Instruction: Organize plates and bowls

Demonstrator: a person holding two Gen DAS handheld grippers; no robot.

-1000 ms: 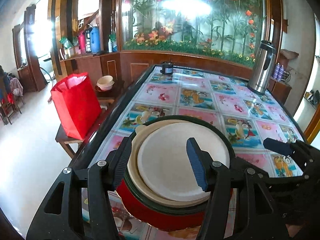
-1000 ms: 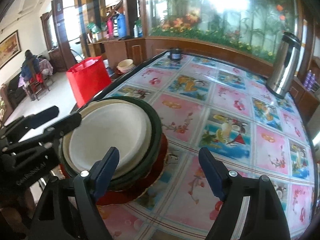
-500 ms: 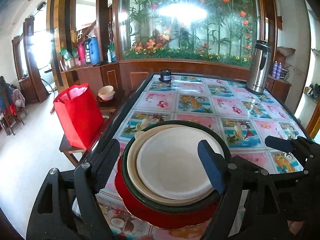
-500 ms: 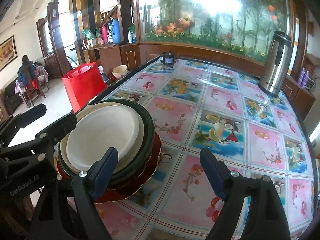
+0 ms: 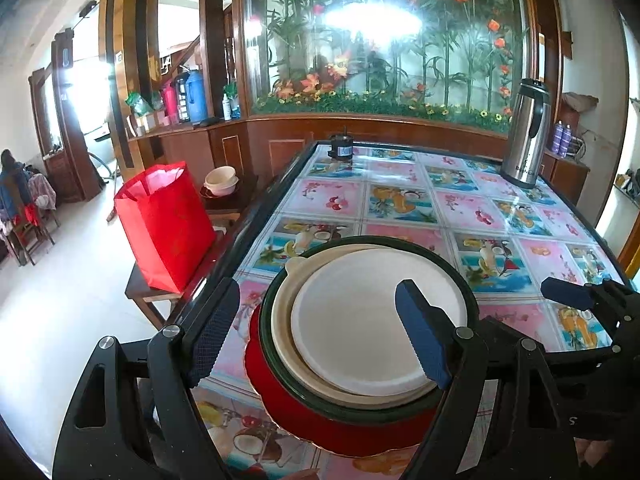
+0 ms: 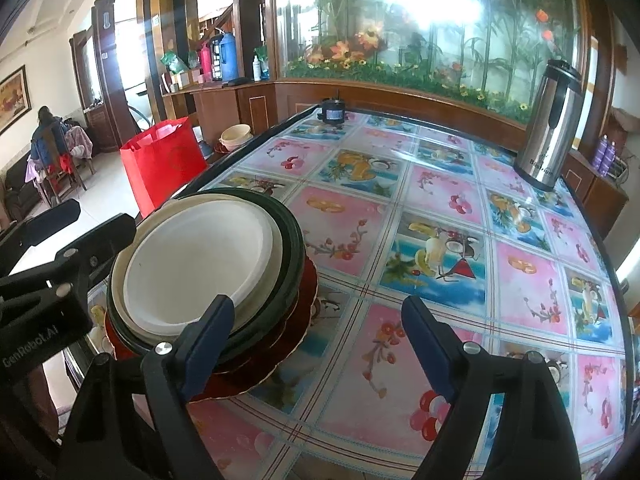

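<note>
A stack of dishes stands at the near left corner of the table: a white plate (image 5: 360, 320) on a cream plate (image 5: 282, 312), inside a dark green bowl (image 5: 372, 410), on a red plate (image 5: 320, 428). The stack also shows in the right wrist view (image 6: 192, 268). My left gripper (image 5: 320, 332) is open and empty, above and just short of the stack. My right gripper (image 6: 316, 344) is open and empty, to the right of the stack, over the tablecloth. Cream bowls (image 5: 221, 180) sit on a side bench left of the table.
The table (image 5: 400, 204) has a fruit-pattern cloth and a black rim. A steel thermos jug (image 5: 524, 136) stands at the far right and a small black object (image 5: 341, 147) at the far edge. A red bag (image 5: 164, 224) stands on the bench at left.
My left gripper opened wider and drew back and up from the stack. The stack now rests on the table. My right gripper pulled back slightly.
</note>
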